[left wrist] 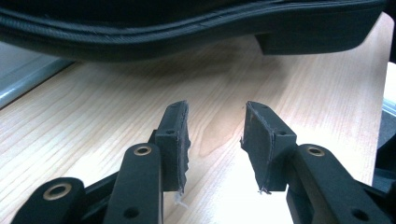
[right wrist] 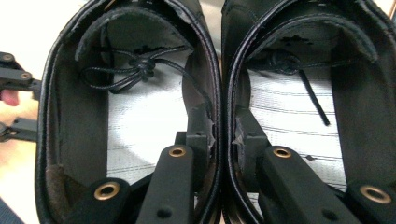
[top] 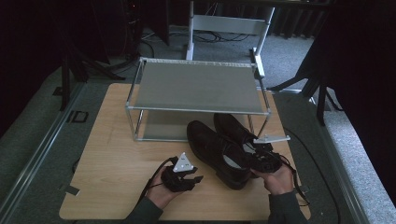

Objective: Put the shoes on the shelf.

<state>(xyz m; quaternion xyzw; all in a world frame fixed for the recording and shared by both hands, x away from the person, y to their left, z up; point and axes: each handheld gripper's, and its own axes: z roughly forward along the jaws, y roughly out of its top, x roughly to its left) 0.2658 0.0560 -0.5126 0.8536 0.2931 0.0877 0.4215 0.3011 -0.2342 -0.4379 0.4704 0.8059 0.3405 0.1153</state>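
Pair of black shoes (top: pixel 224 149) on the wooden table (top: pixel 112 154) just in front of a metal rack (top: pixel 196 86), right gripper (right wrist: pixel 223 135) clamped on both shoes' touching inner walls, left gripper (left wrist: pixel 215 135) open, empty, beside them

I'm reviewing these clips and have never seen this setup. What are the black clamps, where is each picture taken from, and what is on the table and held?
There is no robot here: a person holds a two-jaw hand tool in each hand. The high view looks down on a wooden table with a metal rack and a pair of black shoes in front of it. The other two pictures come from cameras riding on the tools. The left gripper is open and holds nothing; ahead of it is a shoe's sole. The right gripper has one of its fingers inside each shoe and pinches their two touching inner walls together, so it holds the pair at once.
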